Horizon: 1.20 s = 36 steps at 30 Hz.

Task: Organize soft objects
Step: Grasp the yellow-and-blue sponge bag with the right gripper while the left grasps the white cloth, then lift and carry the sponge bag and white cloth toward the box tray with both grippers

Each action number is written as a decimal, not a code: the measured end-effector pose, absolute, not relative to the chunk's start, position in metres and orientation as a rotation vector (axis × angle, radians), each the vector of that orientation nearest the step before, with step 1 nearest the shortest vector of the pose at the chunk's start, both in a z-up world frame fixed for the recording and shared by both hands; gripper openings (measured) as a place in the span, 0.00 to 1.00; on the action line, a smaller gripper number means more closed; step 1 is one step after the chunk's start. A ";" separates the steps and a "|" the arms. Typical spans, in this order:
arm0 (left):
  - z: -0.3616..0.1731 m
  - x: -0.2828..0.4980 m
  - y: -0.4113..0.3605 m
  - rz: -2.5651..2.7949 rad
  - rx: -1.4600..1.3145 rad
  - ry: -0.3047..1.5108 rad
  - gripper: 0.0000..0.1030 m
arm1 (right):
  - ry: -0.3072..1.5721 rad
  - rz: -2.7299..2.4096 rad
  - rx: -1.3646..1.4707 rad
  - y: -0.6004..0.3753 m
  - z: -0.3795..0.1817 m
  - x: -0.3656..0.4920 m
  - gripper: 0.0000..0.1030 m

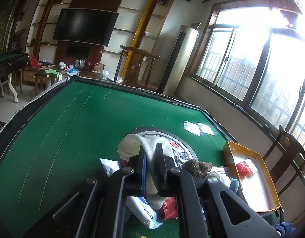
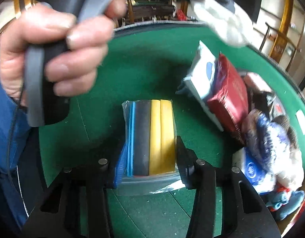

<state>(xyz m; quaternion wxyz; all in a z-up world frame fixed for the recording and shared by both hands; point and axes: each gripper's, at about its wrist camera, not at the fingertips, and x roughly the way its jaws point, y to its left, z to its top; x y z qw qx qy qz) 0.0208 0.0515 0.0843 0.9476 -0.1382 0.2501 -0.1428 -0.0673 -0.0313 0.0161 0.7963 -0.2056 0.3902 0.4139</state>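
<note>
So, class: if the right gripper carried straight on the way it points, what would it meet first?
The clear bag of coloured sponges, which already lies between the right gripper fingers; beneath it comes the green table. Whether the pads touch it yet is unclear.

Green table top (image 1: 73,123) — matt felt, faintly scored. On it: white cloth (image 1: 150,148), soft, fleecy; clear bag (image 2: 148,138) — glossy plastic film over smooth foam-like strips; red packet (image 2: 229,101), shiny foil; brown knitted toy (image 1: 198,167), rough. Beside these, cardboard box (image 1: 249,154), matt.
</note>
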 end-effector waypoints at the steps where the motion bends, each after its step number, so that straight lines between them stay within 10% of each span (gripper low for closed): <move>1: 0.084 0.021 0.052 -0.288 -0.283 0.511 0.06 | 0.827 0.898 -0.411 -0.036 0.021 -0.066 0.44; 36: 0.079 0.017 0.029 -0.366 -0.289 0.490 0.06 | 0.703 0.371 0.352 -0.272 0.092 0.014 0.43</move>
